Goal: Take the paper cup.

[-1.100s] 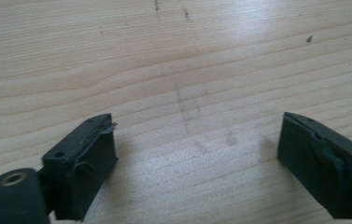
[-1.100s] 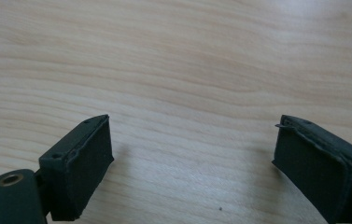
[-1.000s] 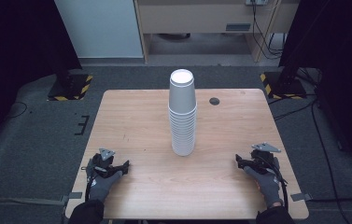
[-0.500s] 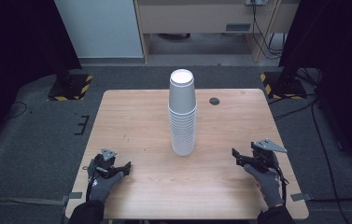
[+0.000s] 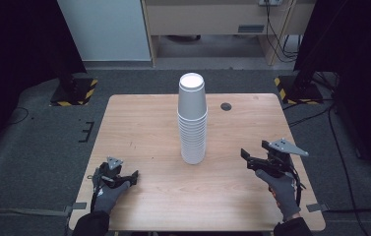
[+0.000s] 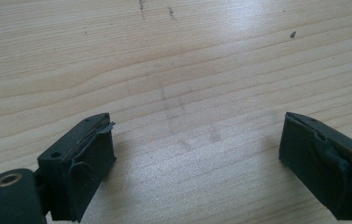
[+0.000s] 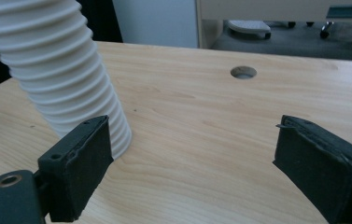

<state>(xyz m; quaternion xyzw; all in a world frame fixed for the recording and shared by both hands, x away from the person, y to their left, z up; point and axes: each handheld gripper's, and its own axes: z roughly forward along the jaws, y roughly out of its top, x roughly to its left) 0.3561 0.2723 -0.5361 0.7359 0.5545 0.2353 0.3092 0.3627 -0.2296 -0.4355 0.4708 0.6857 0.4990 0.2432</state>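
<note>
While the person's gloved hands are coming in from the near edge of the desk (image 5: 143,123), the left tool (image 5: 133,175) is lying low over bare wood at the near left corner, released, its jaws standing wide apart with nothing between them. In the left gripper view the wood grain is running across beneath those jaws. Ahead of this tool and off to its right, well apart from it, the stack of white paper cups (image 5: 192,120) is standing upright at the middle of the desk. The right tool (image 5: 246,158) is hovering near the right edge, also released and gripping nothing. In the right gripper view the stack is rising just beyond its left jaw, and a round hole (image 7: 243,72) is showing farther ahead.
</note>
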